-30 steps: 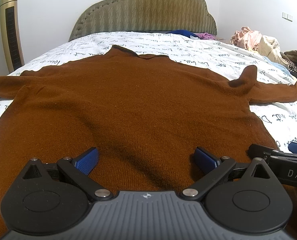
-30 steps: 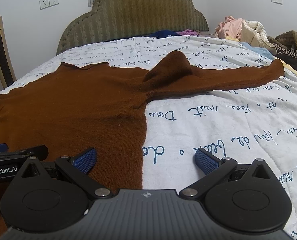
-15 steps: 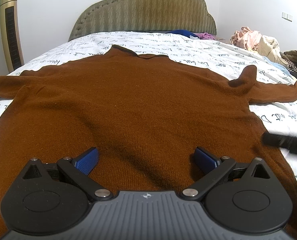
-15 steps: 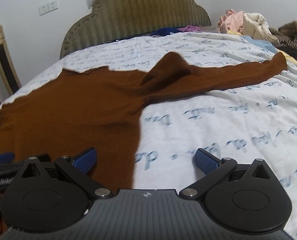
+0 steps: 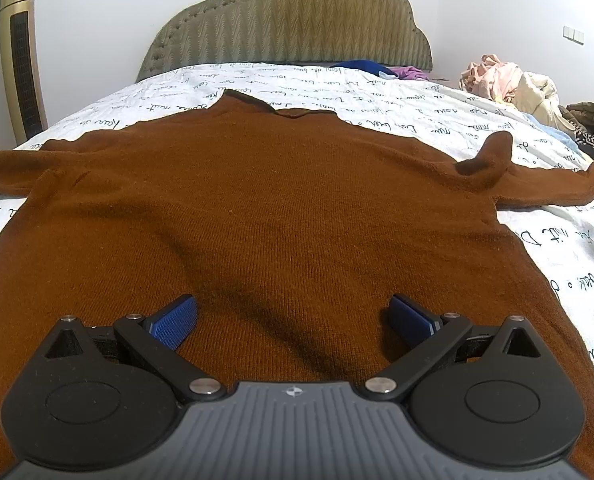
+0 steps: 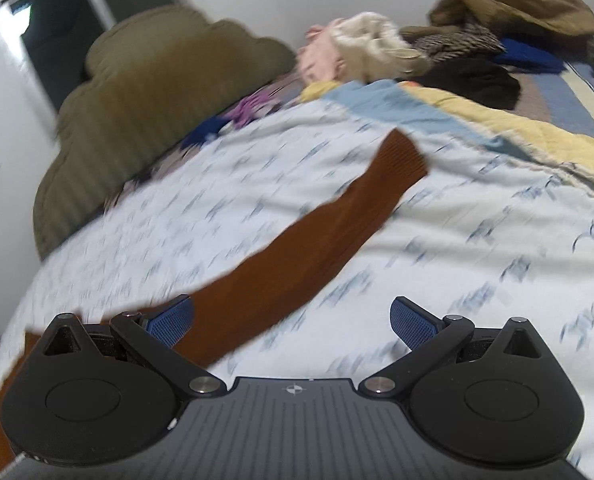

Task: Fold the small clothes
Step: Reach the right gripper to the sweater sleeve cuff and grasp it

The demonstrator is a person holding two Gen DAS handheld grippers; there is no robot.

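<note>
The right wrist view is motion-blurred, leaving the bedsheet (image 6: 437,248) lettering unreadable. The brown sweater (image 5: 265,220) hem hides beneath the left gripper (image 5: 293,316), its left sleeve cut off by the frame edge.

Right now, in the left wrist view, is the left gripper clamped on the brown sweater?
No. The left gripper is wide open above the brown sweater, which lies spread flat on the bed, with nothing between the blue pads.
</note>
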